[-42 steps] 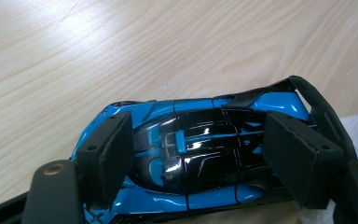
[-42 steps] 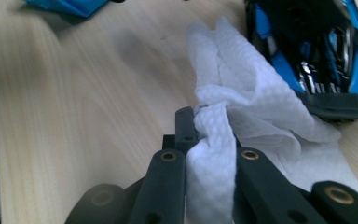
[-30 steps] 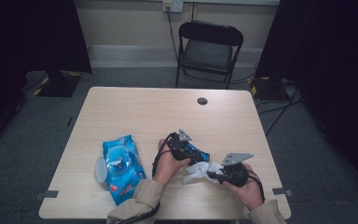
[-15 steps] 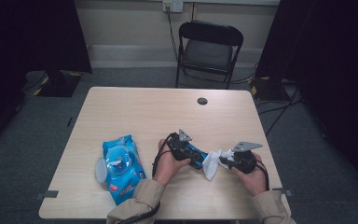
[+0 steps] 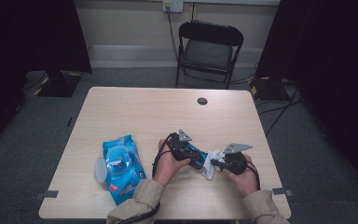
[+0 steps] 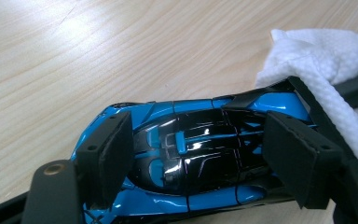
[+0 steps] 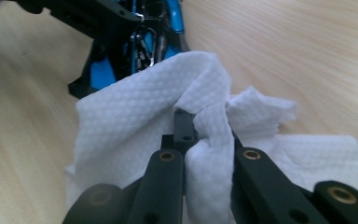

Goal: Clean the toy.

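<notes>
A blue and black toy car (image 6: 168, 112) lies on its side between my left gripper's (image 6: 205, 158) pads, which press on its flanks just above the table. From above, the left gripper (image 5: 192, 154) and car (image 5: 200, 157) sit at the front middle of the table. My right gripper (image 7: 200, 133) is shut on a bunched white wipe (image 7: 130, 121). The wipe drapes against the car's rear end (image 7: 135, 42). In the high view the right gripper (image 5: 220, 163) points left at the car, with the wipe (image 5: 209, 169) hanging between them.
A blue packet of wet wipes (image 5: 120, 168) with its round lid flipped open lies at the front left of the wooden table (image 5: 144, 112). A dark cable hole (image 5: 202, 101) is near the far edge. A black folding chair (image 5: 209, 46) stands behind the table.
The right gripper, still holding the wipe, has shifted first away from the person and then back left against the car's end. The left gripper and car have stayed put.
</notes>
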The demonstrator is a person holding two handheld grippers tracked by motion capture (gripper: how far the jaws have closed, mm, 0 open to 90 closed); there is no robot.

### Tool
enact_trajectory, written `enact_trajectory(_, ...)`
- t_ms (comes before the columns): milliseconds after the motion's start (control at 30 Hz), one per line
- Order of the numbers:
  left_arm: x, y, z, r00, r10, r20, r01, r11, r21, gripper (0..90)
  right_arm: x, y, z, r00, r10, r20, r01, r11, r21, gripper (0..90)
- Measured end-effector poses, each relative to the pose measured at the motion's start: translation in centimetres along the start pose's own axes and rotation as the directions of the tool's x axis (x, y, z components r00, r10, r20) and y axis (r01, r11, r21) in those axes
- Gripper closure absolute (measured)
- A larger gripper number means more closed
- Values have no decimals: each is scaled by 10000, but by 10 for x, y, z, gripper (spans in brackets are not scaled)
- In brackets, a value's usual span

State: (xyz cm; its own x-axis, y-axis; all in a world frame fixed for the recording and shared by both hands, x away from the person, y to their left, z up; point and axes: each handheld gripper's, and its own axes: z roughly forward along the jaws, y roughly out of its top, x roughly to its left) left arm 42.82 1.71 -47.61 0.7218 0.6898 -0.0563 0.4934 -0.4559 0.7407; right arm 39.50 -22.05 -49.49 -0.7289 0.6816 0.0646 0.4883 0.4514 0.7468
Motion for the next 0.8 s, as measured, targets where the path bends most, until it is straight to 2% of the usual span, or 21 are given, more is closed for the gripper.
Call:
enact_trajectory(100, 0, 0, 0, 10000, 0, 5, 0, 10000, 3, 250, 4, -1, 0, 9997, -146, -200, 147, 9999, 59, 852)
enact_trajectory(400, 0, 0, 0, 10000, -3, -3, 3, 10000, -4, 250, 15, -7, -5, 9949, -187, -986, 194, 9998, 61, 853)
enact_trajectory(800, 0, 0, 0, 10000, -19, -6, 19, 10000, 26, 250, 30, -5, -4, 9883, -511, -1440, 550, 9982, 233, 857)
